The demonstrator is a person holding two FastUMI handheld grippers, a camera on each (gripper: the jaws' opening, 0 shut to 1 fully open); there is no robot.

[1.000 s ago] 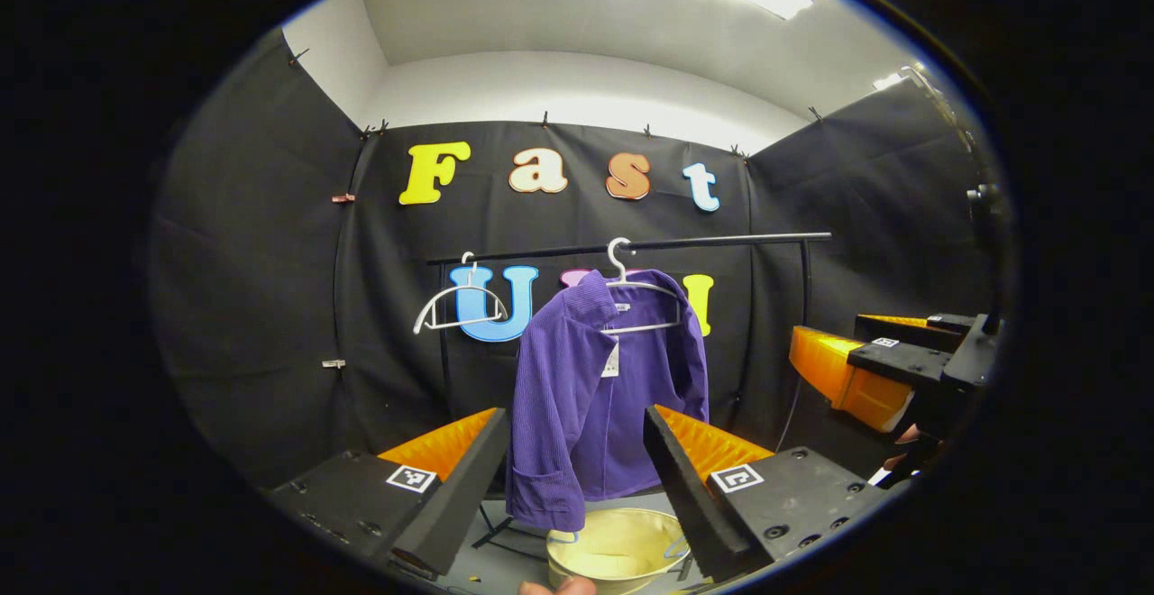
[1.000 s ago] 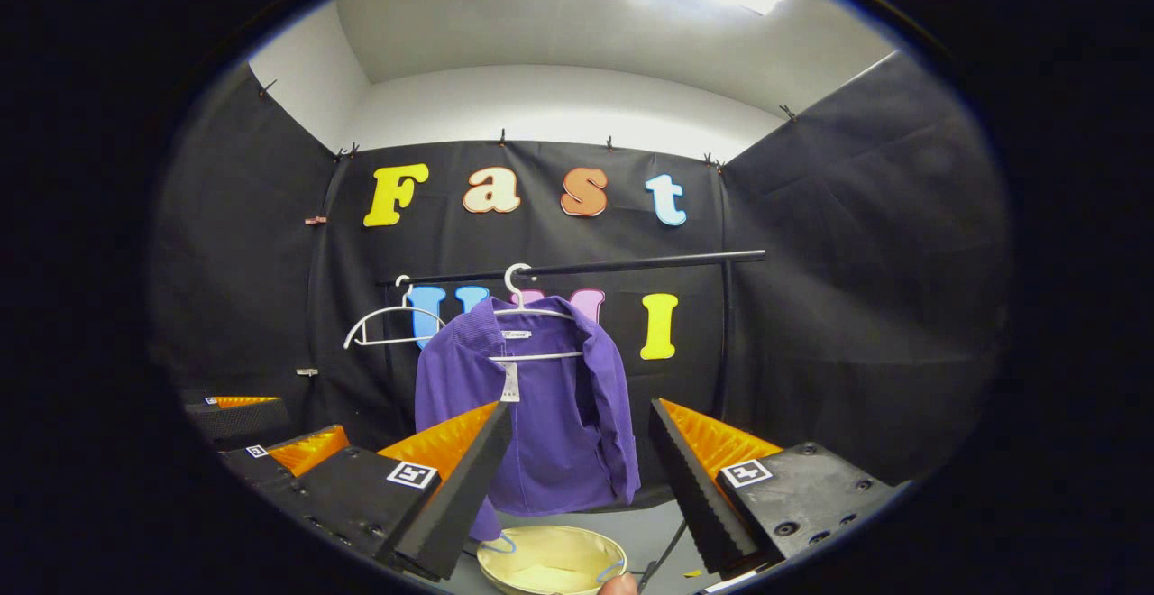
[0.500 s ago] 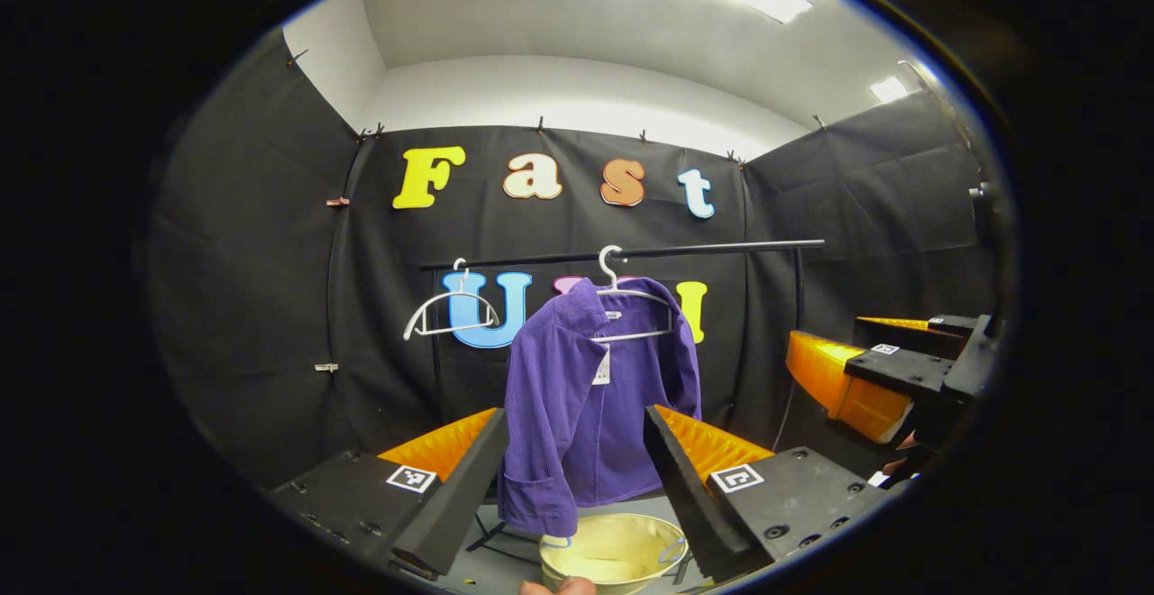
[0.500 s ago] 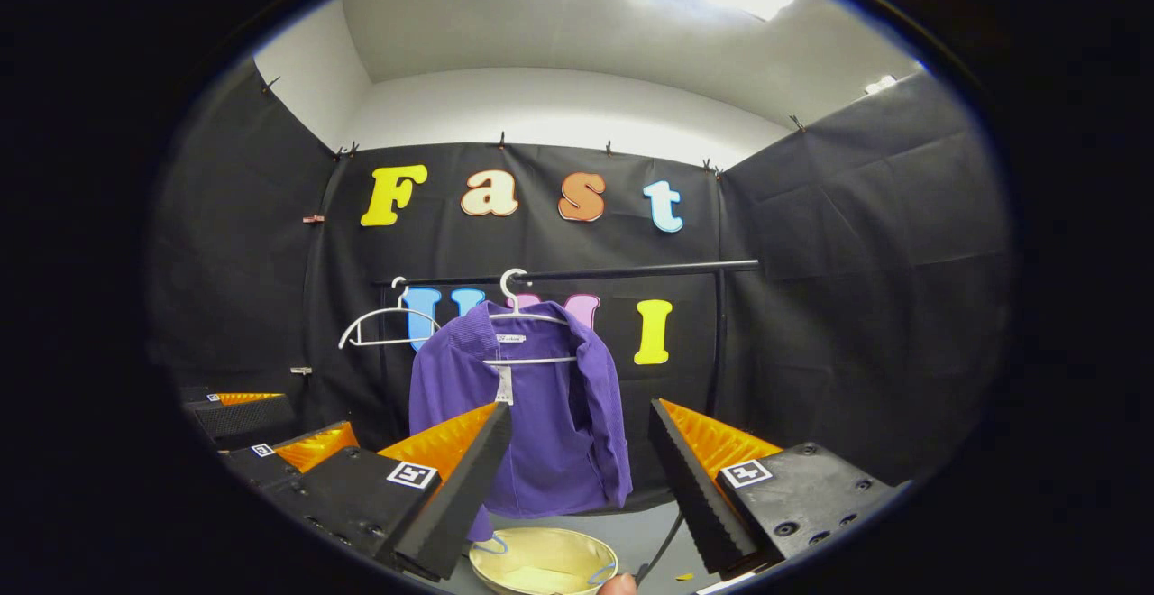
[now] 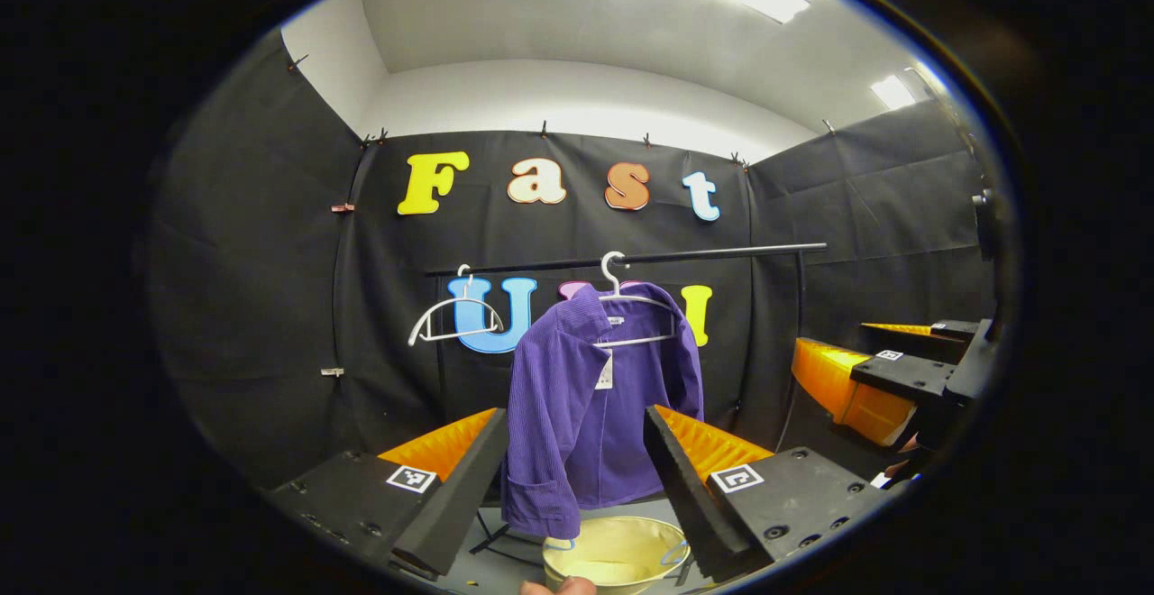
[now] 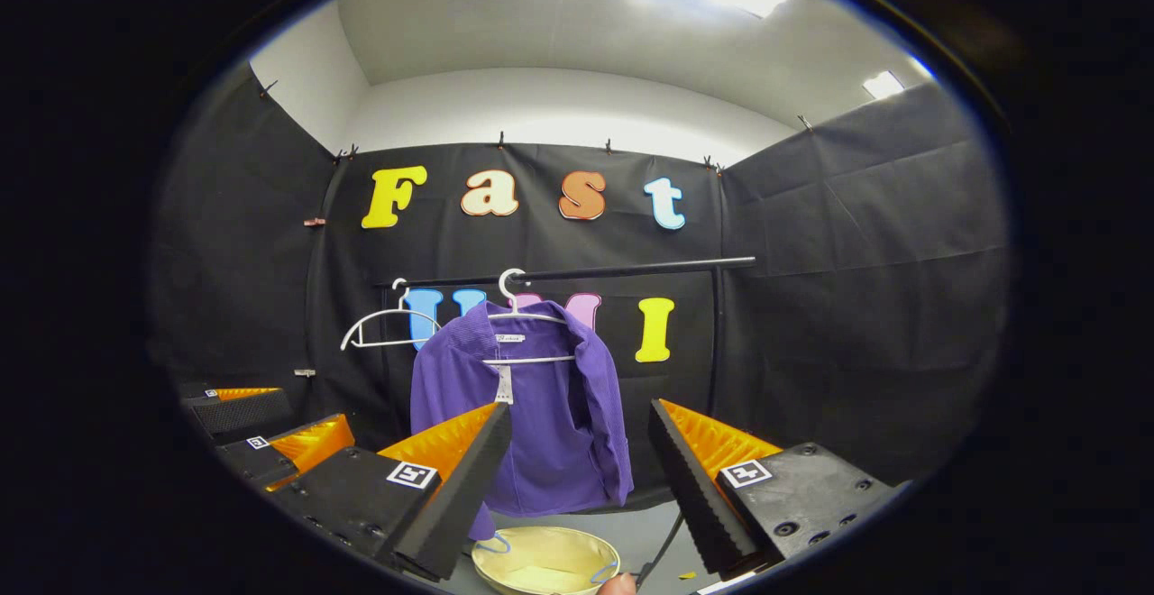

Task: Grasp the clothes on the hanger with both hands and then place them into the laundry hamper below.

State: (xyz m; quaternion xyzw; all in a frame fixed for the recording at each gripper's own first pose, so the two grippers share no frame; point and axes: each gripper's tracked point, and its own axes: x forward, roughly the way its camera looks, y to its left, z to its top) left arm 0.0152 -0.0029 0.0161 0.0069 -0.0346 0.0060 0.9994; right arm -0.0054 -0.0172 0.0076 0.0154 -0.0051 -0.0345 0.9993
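Observation:
A purple jacket [image 5: 586, 415] [image 6: 541, 415] hangs on a white hanger [image 5: 631, 306] [image 6: 527, 320] from a black rail [image 5: 703, 255] [image 6: 631, 268]. Directly under it on the floor stands a pale yellow hamper [image 5: 613, 554] [image 6: 541, 563]. My left gripper [image 5: 577, 451] is open, well short of the jacket, with nothing between its fingers. My right gripper [image 6: 579, 446] is open too, also at a distance from the jacket. The right gripper [image 5: 888, 374] shows at the right edge of the left gripper view; the left gripper [image 6: 270, 442] shows at the lower left of the right gripper view.
An empty white hanger [image 5: 451, 315] [image 6: 383, 324] hangs on the rail left of the jacket. The rail's upright post [image 5: 798, 306] [image 6: 717, 334] stands to the right. Black cloth walls close the booth on three sides. The floor [image 6: 631, 523] is grey.
Both views have shifted only slightly; the jacket sits a touch lower and farther in the left gripper view than a second ago. Both grippers stay open.

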